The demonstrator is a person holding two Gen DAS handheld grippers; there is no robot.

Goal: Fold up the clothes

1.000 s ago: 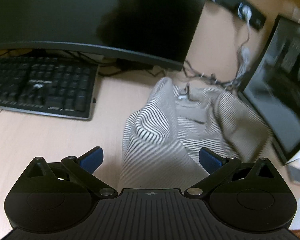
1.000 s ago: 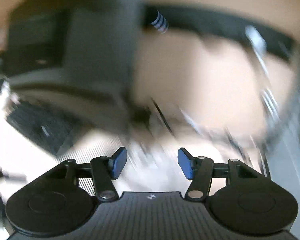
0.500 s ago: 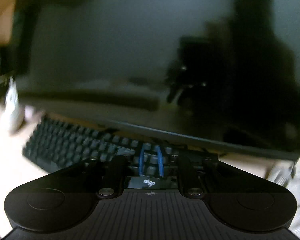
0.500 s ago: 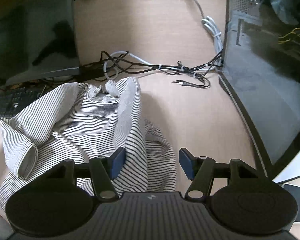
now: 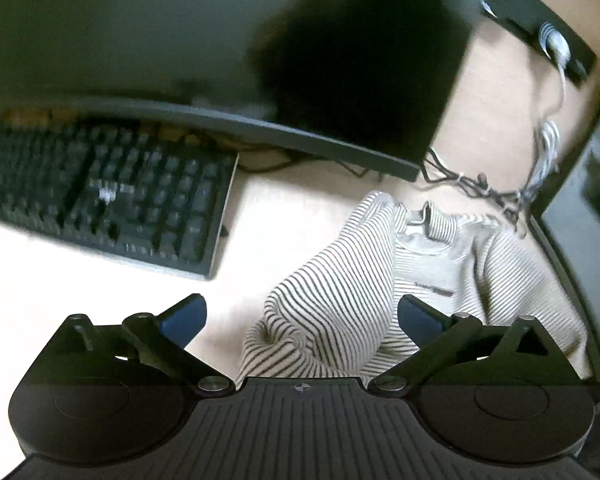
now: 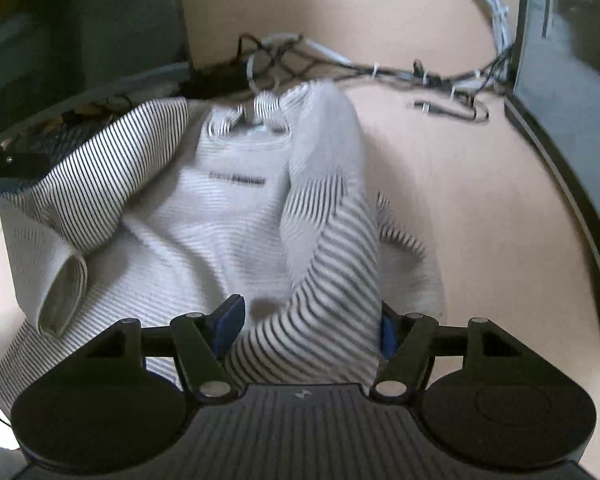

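Left gripper (image 5: 302,316) spread wide after snapping open, grey-and-white striped knit top (image 5: 332,300) between untouched; right gripper (image 6: 310,320) widening, sleeve bunched between, contact unclear; top crumpled on pale wooden desk (image 6: 480,208)

Left tool (image 5: 302,316) and right tool (image 6: 308,326): each has a matte black ribbed body with a small round crosshair mark at its front edge, two round black side housings, black linkage arms pinned with silver screws, and blue pads (image 5: 184,316) on the fingertips (image 6: 228,320).
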